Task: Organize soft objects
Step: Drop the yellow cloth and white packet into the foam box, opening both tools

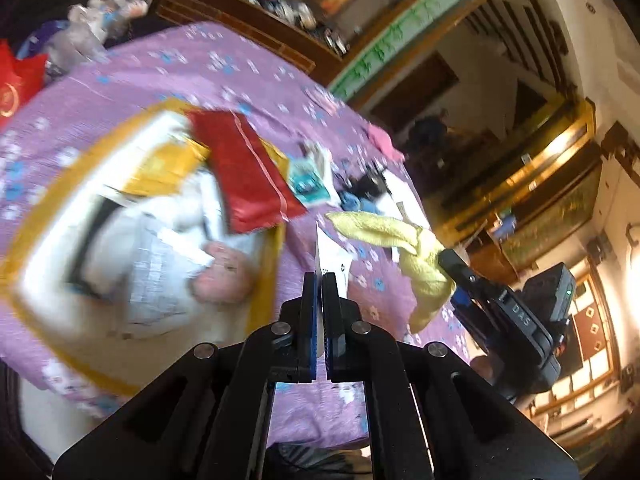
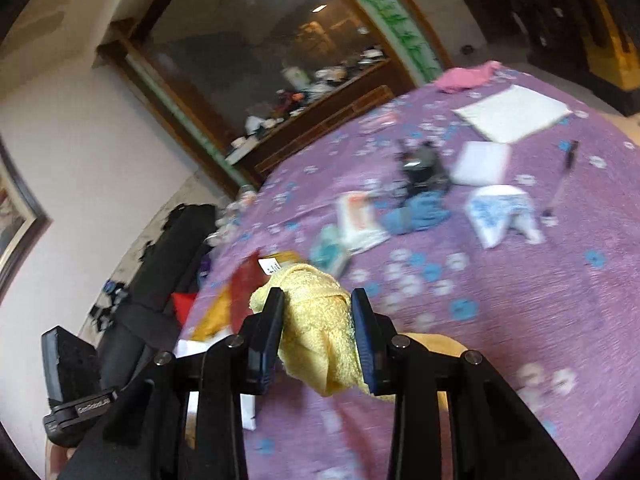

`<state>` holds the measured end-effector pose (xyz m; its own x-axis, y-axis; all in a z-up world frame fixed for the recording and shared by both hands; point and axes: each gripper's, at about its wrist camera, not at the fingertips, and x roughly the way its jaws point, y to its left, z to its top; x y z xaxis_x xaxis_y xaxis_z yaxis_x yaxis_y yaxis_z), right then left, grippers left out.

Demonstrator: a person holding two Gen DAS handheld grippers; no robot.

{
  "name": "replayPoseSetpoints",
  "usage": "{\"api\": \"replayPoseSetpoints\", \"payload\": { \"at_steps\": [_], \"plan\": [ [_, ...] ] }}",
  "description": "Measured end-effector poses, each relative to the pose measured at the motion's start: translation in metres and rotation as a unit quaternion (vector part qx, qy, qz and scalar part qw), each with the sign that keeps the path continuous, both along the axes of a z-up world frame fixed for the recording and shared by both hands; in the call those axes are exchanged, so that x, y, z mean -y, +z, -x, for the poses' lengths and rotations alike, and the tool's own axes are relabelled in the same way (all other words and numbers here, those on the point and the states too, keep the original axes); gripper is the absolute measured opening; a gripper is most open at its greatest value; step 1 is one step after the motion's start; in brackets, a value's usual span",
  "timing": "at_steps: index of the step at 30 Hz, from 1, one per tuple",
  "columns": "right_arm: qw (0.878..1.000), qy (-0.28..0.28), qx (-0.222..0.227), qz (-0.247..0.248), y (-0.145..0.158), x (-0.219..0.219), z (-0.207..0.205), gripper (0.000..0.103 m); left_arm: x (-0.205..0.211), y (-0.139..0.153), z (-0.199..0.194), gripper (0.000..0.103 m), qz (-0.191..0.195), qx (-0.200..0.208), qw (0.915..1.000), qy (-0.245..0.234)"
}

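My right gripper (image 2: 318, 312) clamps a fluffy yellow cloth (image 2: 316, 332), bunched and drooping, held above the purple floral bedspread (image 2: 520, 300); my left gripper (image 1: 319, 280) is closed, pinching a thin white card (image 1: 332, 252)

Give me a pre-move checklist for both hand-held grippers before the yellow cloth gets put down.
1. Right hand-held gripper clamped on yellow cloth: ok.
2. Cloth lifted off the purple bedspread: ok, it dangles.
3. Left hand-held gripper free of load: not ok, shut on a white paper.
4. Yellow-rimmed bag open to receive: cannot tell, blurred.
5. Grippers apart: ok.
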<state>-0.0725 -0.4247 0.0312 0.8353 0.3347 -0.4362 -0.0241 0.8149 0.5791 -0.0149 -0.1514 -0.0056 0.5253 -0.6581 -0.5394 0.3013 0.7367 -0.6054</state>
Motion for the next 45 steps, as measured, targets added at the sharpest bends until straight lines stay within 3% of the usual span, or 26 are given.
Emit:
{"api": "replayPoseSetpoints", "payload": {
  "at_steps": [15, 28, 35, 36, 39, 45],
  "plan": [
    [0.995, 0.089, -0.027, 0.033, 0.007, -0.115, -0.051, 0.033, -0.098, -0.001, -0.013, 0.001, 0.009, 0.001, 0.9949, 0.101],
    [0.989, 0.114, -0.085, 0.036, -0.034, -0.164, -0.109, 0.035, -0.108, -0.042, -0.055, 0.001, -0.02, -0.048, 0.9933, 0.103],
    [0.988, 0.142, -0.055, 0.039, -0.031, -0.171, -0.103, 0.039, -0.106, -0.049, -0.058, 0.003, -0.052, -0.049, 0.9905, 0.117],
    [0.987, 0.15, -0.043, 0.041, -0.028, -0.171, -0.099, 0.042, -0.106, -0.048, -0.058, 0.009, -0.056, -0.046, 0.9904, 0.118],
    [0.987, 0.154, -0.018, 0.04, -0.018, -0.169, -0.09, 0.063, -0.102, -0.037, -0.048, 0.048, -0.077, -0.018, 0.9883, 0.13],
    [0.985, 0.163, 0.004, 0.055, -0.008, -0.148, -0.065, 0.064, -0.075, -0.011, -0.019, 0.051, -0.12, 0.043, 0.9843, 0.122]
  ]
}}
